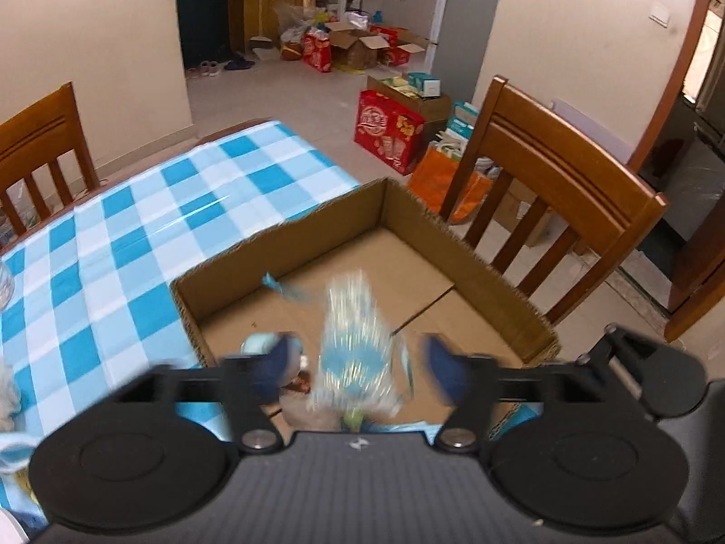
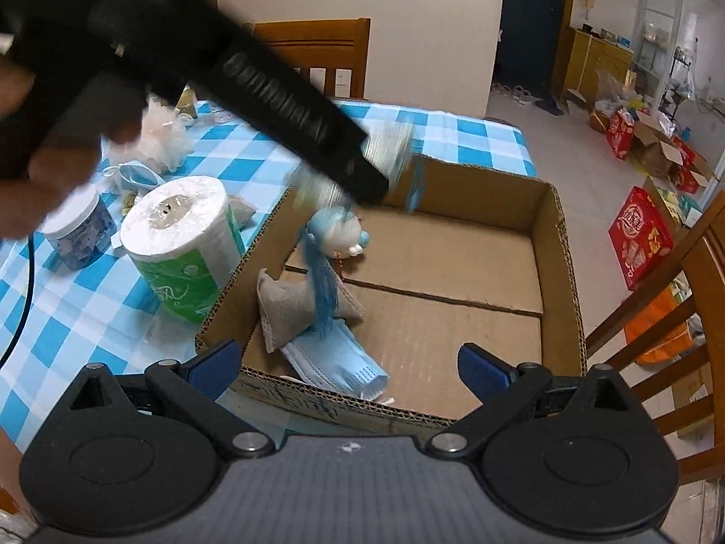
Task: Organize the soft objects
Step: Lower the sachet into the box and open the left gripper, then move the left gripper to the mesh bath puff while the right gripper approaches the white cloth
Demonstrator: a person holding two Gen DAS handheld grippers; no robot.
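An open cardboard box [image 1: 476, 267] [image 2: 562, 245] stands on the checked table. My left gripper [image 1: 358, 362] is open above the box; a blurred blue-and-white soft packet [image 1: 355, 353] hangs between its fingers, touching neither. In the right wrist view the left gripper [image 2: 385, 167] reaches over the box's far left corner. Inside the box lie a blue plush toy [image 2: 337, 231], a grey pouch [image 2: 290, 313] and a blue face mask [image 2: 344, 367]. My right gripper [image 2: 349, 369] is open and empty at the box's near edge.
On the table left of the box: a toilet paper roll [image 2: 186, 245], a white-lidded jar [image 2: 77, 231], a peach bath pouf [image 2: 158, 136] and a blue mask [image 2: 140, 177]. Wooden chairs [image 1: 548, 190] stand around the table. Boxes and bags litter the floor beyond.
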